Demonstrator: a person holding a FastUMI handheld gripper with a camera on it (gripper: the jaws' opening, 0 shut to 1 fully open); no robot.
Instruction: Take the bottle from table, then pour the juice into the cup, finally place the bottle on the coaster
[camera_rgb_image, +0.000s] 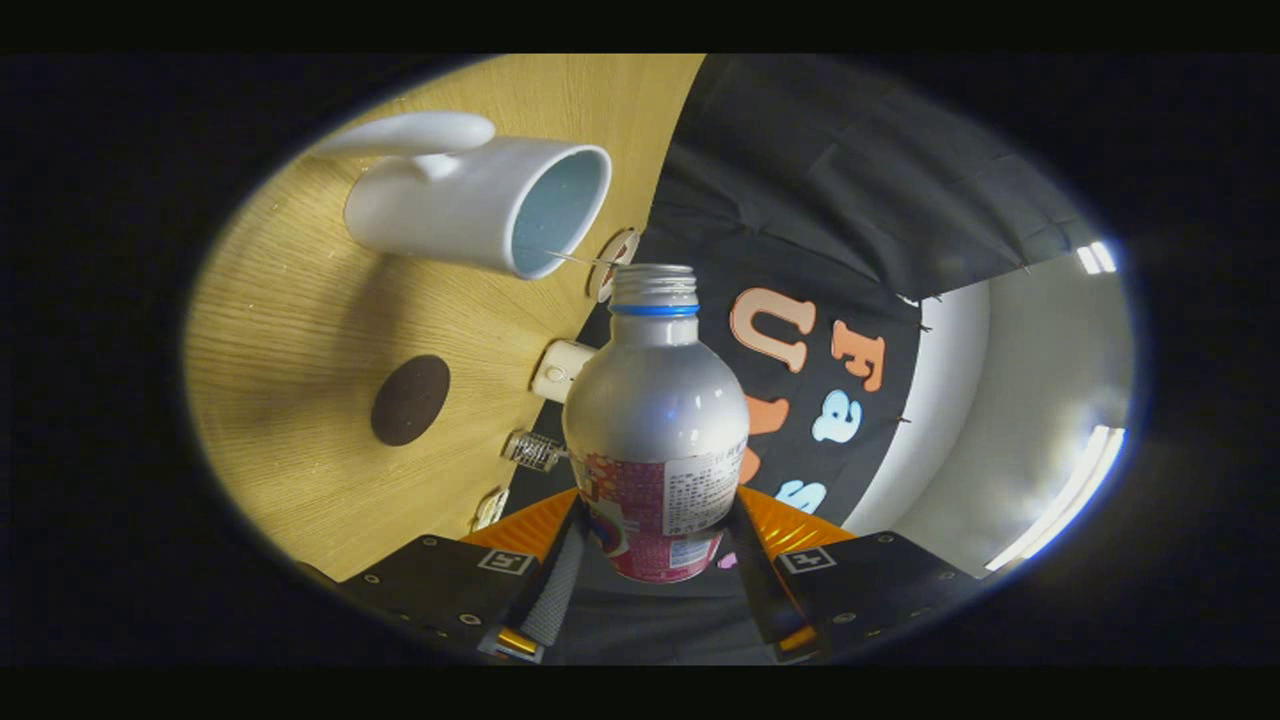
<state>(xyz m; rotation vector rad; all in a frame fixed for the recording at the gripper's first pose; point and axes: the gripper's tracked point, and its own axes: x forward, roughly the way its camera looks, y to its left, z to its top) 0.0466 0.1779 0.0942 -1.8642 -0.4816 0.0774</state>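
The claw is clamped on the labelled body of the uncapped juice bottle, both fingers pressing. The view is rolled: the pour step is in hand. The bottle mouth sits just beside the white mug rim; next, tip further over the opening. The dark coaster lies on the counter near the mug.

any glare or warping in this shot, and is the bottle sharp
Gripper view: fisheye bends the table edge and tilts the scene; ceiling lights flare bright beyond the wall; soft sheen on the bottle, which stays sharp, held between the hand-held gripper fingers; mug casts a shadow.
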